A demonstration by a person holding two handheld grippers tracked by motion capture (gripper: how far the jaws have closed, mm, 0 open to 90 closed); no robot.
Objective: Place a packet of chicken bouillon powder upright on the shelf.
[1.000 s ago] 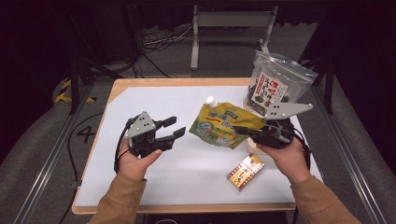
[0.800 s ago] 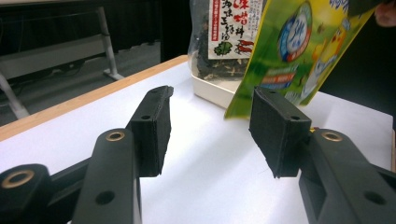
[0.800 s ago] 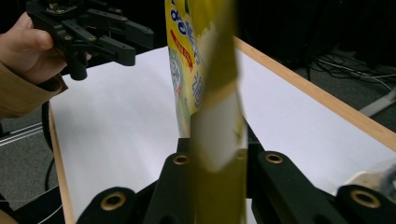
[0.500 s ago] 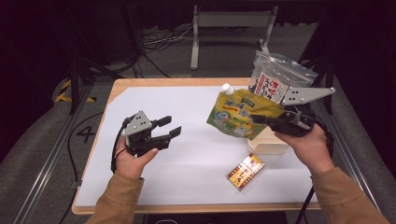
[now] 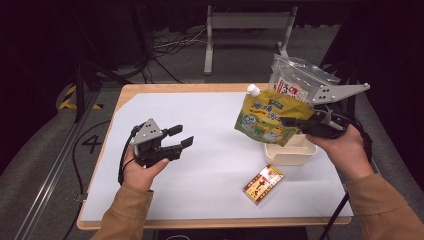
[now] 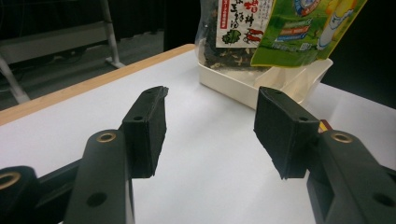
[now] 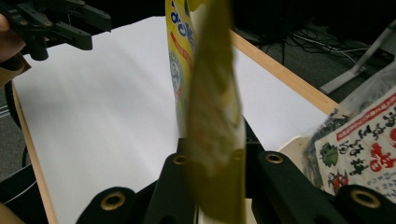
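Note:
My right gripper (image 5: 291,121) is shut on the lower edge of a yellow-green spouted pouch (image 5: 264,118), which it holds upright in the air above the left end of a white tray (image 5: 290,156). In the right gripper view the pouch (image 7: 205,93) rises edge-on from between the jaws of that gripper (image 7: 212,156). A clear bag of dark dried food (image 5: 295,82) stands in the tray. My left gripper (image 5: 182,136) hovers over the left-middle of the table; its jaws have just been opening, with nothing between them (image 6: 210,116).
A small red and yellow box (image 5: 263,183) lies on the white table (image 5: 200,110) in front of the tray. The left gripper view has the tray (image 6: 233,81), bag (image 6: 233,32) and pouch (image 6: 303,28) ahead. A metal stand sits beyond the far edge.
The right gripper has lifted the pouch off the table and carried it right and up, over the tray. The left hand stayed put, its jaws slightly wider.

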